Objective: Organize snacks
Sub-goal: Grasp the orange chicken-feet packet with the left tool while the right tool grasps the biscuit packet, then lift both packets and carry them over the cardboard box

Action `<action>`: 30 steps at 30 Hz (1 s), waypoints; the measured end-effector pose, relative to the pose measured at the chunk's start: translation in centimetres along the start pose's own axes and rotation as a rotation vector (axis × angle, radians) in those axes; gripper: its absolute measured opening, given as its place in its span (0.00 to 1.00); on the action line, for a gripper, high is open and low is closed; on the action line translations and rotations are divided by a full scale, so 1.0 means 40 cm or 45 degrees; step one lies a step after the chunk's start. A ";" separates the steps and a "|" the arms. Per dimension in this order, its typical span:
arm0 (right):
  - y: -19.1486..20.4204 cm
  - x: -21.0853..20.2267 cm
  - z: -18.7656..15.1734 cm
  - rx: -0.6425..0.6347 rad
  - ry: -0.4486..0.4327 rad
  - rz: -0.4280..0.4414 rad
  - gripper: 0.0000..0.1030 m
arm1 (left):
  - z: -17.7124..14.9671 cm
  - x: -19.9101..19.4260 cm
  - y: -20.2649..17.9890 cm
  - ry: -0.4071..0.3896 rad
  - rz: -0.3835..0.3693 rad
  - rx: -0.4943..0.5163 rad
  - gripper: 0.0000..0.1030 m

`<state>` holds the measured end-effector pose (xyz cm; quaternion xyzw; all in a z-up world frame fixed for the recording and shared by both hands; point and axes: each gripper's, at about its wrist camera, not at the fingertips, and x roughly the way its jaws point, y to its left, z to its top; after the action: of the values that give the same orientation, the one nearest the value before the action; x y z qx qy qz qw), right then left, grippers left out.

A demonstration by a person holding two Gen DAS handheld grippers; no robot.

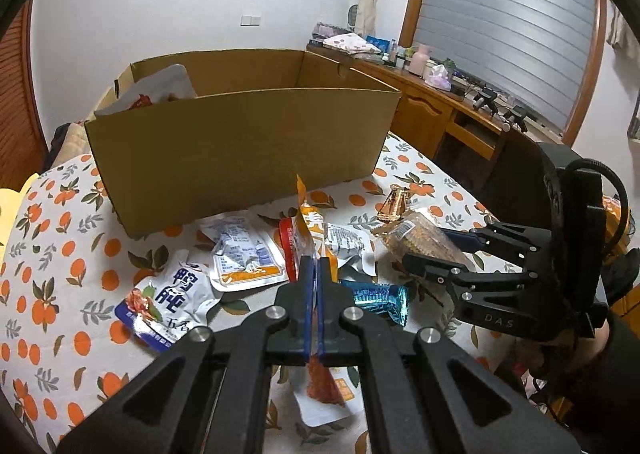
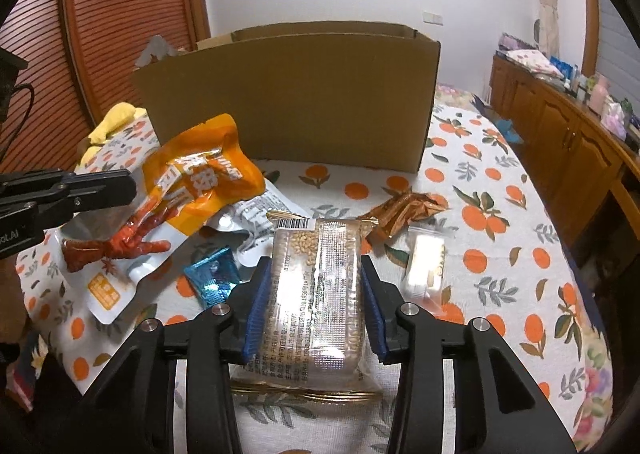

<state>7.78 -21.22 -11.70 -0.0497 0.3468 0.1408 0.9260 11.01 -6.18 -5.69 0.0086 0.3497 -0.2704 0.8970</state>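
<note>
My left gripper (image 1: 316,266) is shut on an orange chicken-feet pouch (image 1: 301,220) and holds it above the table; in the right wrist view the pouch (image 2: 200,182) hangs from that gripper (image 2: 120,188) at the left. My right gripper (image 2: 316,266) has its blue pads (image 2: 256,306) pressed against both sides of a clear grain-bar pack (image 2: 316,294). The left wrist view shows this gripper (image 1: 424,246) on the pack (image 1: 416,232) at the right. An open cardboard box (image 1: 240,146) (image 2: 296,102) stands just behind the snacks, with one pouch (image 1: 160,88) inside.
Loose on the orange-print tablecloth (image 2: 500,222) lie a blue wrapper (image 2: 214,274), a bronze wrapper (image 2: 404,210), a small clear packet (image 2: 426,262), a white-and-blue pouch (image 1: 168,294) and a white pouch (image 1: 244,250). A wooden cabinet (image 2: 560,134) runs along the right.
</note>
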 end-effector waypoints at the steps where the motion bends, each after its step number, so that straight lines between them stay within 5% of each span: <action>1: 0.001 0.000 0.001 -0.002 0.001 0.001 0.40 | 0.000 0.004 0.003 0.009 0.004 0.000 0.00; 14: -0.007 0.012 -0.012 0.024 0.016 0.022 0.40 | -0.040 0.099 0.060 0.148 0.034 -0.058 0.02; 30: -0.006 -0.038 0.017 0.012 -0.057 0.044 0.39 | 0.044 -0.047 -0.016 -0.036 0.030 0.068 0.00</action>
<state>7.19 -21.66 -10.18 -0.0362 0.3274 0.1563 0.9312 10.67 -6.20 -3.06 0.0328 0.3296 -0.2689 0.9044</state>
